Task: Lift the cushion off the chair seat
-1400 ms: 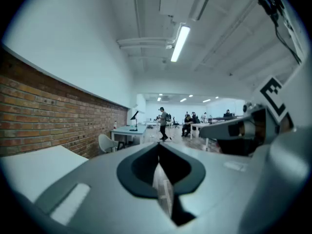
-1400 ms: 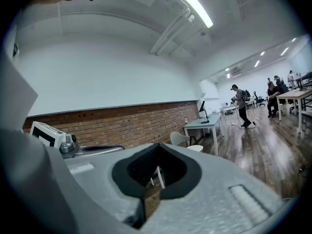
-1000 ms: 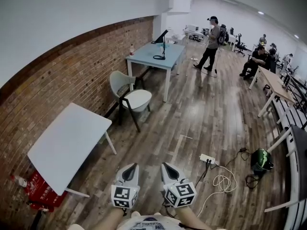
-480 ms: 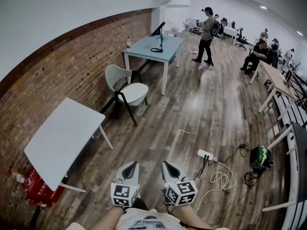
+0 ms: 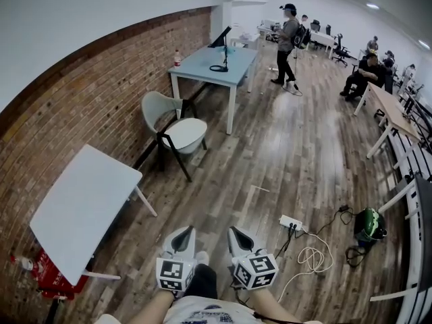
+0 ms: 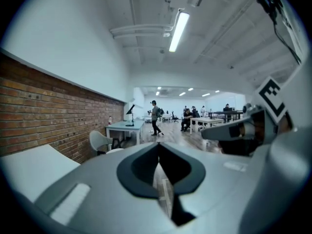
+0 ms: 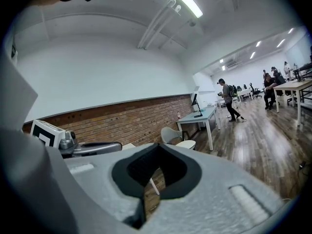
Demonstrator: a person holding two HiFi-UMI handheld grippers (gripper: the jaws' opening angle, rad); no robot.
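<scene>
A pale chair (image 5: 160, 110) on dark legs stands by the brick wall, far ahead of me, with a white round cushion (image 5: 186, 133) on its seat. The chair (image 6: 99, 141) shows small in the left gripper view, and the cushion (image 7: 186, 144) shows small in the right gripper view. My left gripper (image 5: 183, 233) and right gripper (image 5: 235, 233) are held side by side low in the head view. Both point toward the chair from well short of it. Both are shut with nothing between their jaws.
A white table (image 5: 81, 204) stands left of my path and a light blue table (image 5: 210, 63) with a lamp stands beyond the chair. A power strip (image 5: 291, 223) with looped cables and a green bag (image 5: 370, 225) lie on the floor at right. A person (image 5: 287, 39) stands far back.
The whole room has shifted in the head view as I walk; the white table has slid left and down. A leg and shoe now show between the grippers. Both grippers stay shut.
</scene>
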